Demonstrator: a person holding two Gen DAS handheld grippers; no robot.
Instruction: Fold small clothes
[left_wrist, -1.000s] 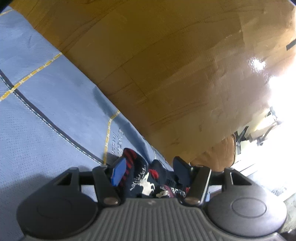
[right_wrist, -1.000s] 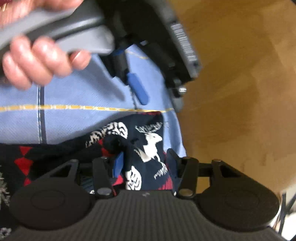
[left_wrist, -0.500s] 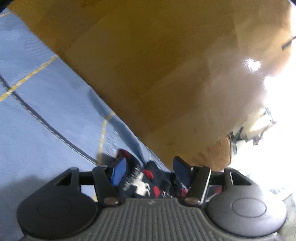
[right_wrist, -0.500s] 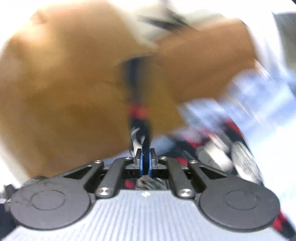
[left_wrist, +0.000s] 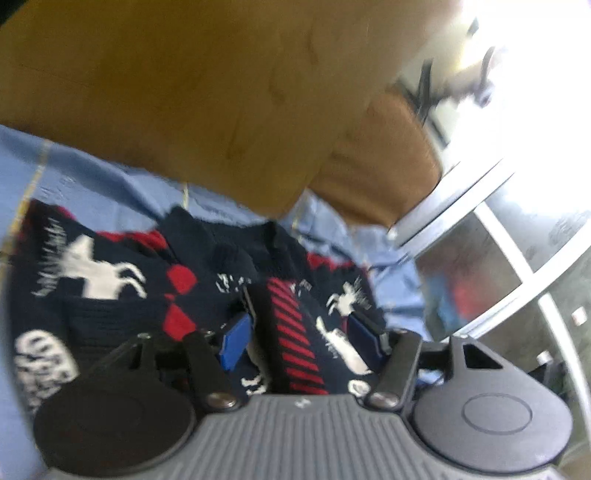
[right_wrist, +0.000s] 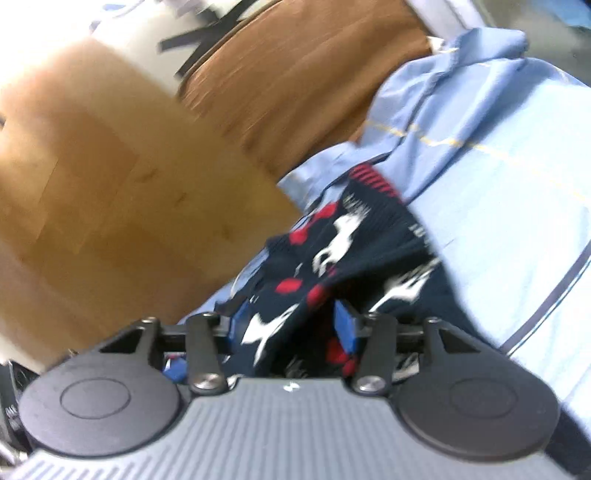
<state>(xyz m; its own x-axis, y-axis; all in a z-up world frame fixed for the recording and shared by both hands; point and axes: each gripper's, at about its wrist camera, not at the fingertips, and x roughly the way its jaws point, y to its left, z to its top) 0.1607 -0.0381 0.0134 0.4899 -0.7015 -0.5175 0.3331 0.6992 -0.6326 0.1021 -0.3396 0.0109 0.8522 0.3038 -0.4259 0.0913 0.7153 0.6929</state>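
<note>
Landmark: blue cloth, spread over the wooden floor.

The navy sweater, reindeer and red diamonds on it, lies bunched on the cloth near the cloth's floor-side edge, so folding stays on a clean flat surface.

Left gripper: jaws roughly half apart, straddling a fold with the red-striped cuff. Blue pads stand on either side of the knit; I see no squeeze, so not a grip. Reads as positioned over the fold, ready to pinch.

Right gripper: jaws have just been opening, now apart, a sweater fold between them but the pads look clear of it. Looks like a release onto the cloth.

Both views motion-blurred, so pad contact is a judgement. Fold looks early-stage; the garment is bunched.
</note>
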